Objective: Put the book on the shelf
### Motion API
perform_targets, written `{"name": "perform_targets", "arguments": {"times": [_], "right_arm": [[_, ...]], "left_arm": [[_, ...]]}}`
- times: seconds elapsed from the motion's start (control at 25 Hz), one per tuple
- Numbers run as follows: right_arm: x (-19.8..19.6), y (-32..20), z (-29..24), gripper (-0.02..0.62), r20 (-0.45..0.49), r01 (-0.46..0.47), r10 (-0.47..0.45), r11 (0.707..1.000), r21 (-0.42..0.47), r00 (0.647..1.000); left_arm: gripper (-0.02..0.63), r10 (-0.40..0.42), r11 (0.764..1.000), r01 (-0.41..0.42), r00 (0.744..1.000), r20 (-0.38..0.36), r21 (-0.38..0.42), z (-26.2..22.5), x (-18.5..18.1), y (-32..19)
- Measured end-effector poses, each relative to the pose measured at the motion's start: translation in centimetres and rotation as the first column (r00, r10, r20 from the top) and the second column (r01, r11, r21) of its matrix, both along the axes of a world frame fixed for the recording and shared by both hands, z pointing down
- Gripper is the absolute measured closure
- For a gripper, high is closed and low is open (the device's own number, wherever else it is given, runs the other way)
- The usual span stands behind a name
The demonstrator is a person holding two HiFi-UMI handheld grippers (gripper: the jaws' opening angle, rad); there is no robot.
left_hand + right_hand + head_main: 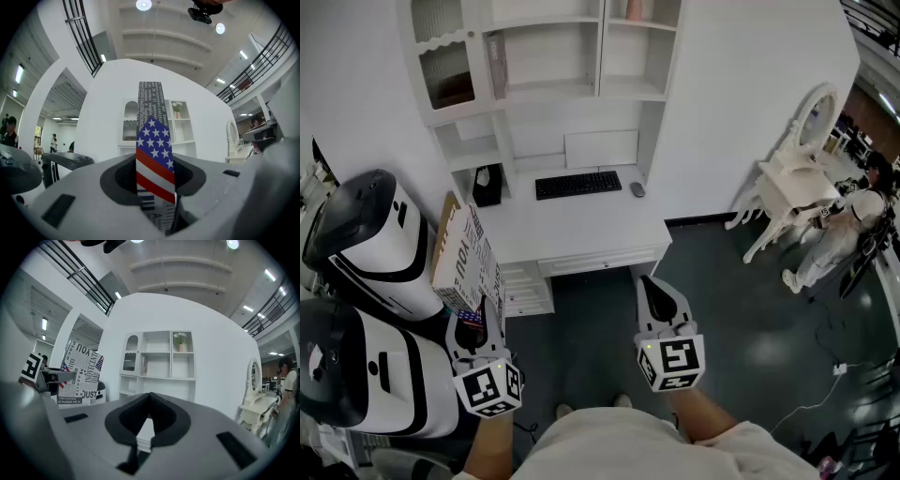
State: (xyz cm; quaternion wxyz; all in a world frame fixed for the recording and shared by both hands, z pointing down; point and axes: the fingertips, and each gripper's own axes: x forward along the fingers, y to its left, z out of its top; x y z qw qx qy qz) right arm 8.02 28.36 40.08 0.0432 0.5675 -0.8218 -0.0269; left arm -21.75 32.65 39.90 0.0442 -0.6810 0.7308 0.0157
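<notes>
The book point(467, 258), printed with newspaper lettering and a stars-and-stripes patch, is held upright at the near left. The jaws of the left gripper point(480, 317) are clamped on its lower edge. The right gripper point(656, 292) is held level at the near right, its jaws closed together on nothing. The white shelf point(553, 56) is seen at the far side, above a desk point(581, 225) bearing a keyboard point(577, 184), well apart from the book.
</notes>
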Motion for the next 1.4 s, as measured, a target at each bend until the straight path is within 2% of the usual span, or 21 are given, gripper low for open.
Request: {"name": "perform_targets", "arguments": {"times": [0.56,1.12,1.4], "right_arm": [[-0.4,-0.4,-0.2,0.592,0.019,0.002,-0.002,1.0,0.003,1.0],[-3.2,0.1,1.0,0.592,0.019,-0.049,0.05,0.999,-0.02,0.999],[-3.1,-2.6,2.0,0.592,0.022,-0.044,0.045,0.998,-0.038,0.999]], "left_arm": [[0.459,0.007,1.0,-0.007,1.0,-0.007,-0.002,0.3,-0.4,-0.8],[0.459,0.076,0.997,-0.076,0.997,-0.008,-0.016,1.1,-3.3,-2.9],[0.459,0.073,0.997,-0.073,0.997,-0.014,-0.032,2.0,-3.5,-5.5]]}}
